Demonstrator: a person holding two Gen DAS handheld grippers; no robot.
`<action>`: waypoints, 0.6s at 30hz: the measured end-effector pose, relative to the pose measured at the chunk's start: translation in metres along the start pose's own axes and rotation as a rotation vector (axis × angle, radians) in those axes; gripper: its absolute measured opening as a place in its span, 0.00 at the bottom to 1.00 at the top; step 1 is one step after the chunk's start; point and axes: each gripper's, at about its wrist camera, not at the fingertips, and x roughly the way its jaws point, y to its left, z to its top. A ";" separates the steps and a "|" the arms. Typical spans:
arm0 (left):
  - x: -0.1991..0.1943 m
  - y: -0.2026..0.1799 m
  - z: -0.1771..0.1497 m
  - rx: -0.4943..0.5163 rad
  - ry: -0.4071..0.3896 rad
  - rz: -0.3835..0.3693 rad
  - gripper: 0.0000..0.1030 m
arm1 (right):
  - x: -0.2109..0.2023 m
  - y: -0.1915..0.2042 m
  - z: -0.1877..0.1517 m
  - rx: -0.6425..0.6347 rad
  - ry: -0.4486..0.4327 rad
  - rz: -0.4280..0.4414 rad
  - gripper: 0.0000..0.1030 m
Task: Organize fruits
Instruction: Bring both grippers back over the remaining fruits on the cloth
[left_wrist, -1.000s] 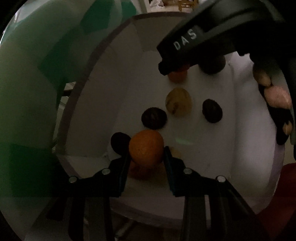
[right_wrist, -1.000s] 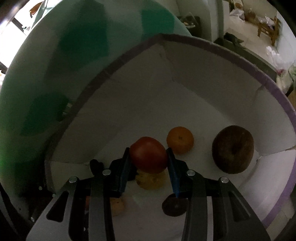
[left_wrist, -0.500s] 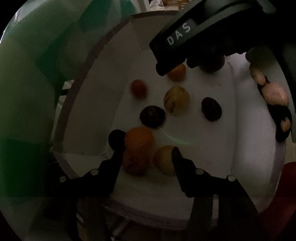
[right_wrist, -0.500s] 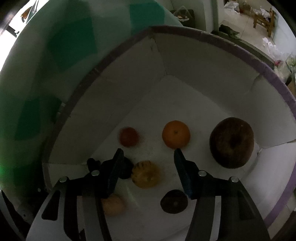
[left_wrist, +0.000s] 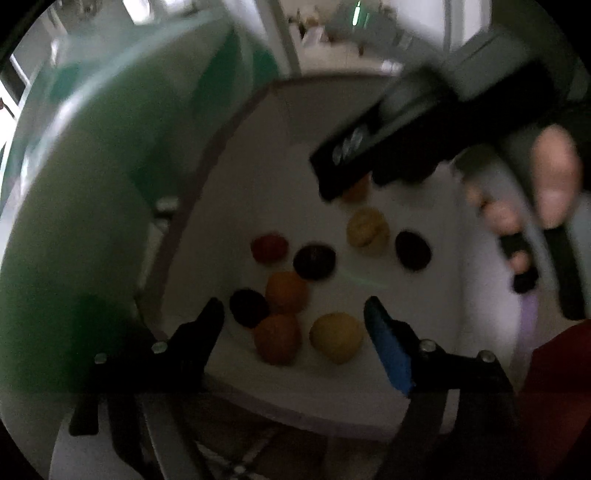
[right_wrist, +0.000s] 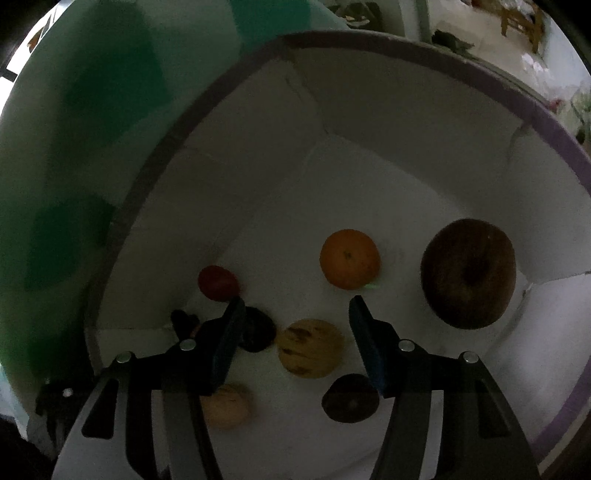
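White purple-rimmed box (right_wrist: 424, 48) – round orange fruit (right_wrist: 349, 264) far, lying free; your left gripper (left_wrist: 293, 314) opening, empty – right gripper (right_wrist: 295, 314) released.

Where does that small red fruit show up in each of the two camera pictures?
Left wrist view: the red fruit lies left of centre on the white box floor, beside a dark fruit.
Right wrist view: the red fruit sits lower left, just above the right gripper's left finger.
Shared landmark: the blotchy yellow fruit, to the right of the red one in both.
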 end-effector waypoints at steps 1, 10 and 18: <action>-0.013 0.001 0.003 0.004 -0.053 0.003 0.79 | -0.001 -0.002 0.001 0.010 -0.007 0.016 0.57; -0.122 0.070 -0.015 -0.187 -0.403 0.054 0.98 | -0.079 0.005 -0.008 0.037 -0.327 0.048 0.57; -0.185 0.221 -0.094 -0.686 -0.481 0.194 0.98 | -0.141 0.150 -0.018 -0.328 -0.543 0.139 0.69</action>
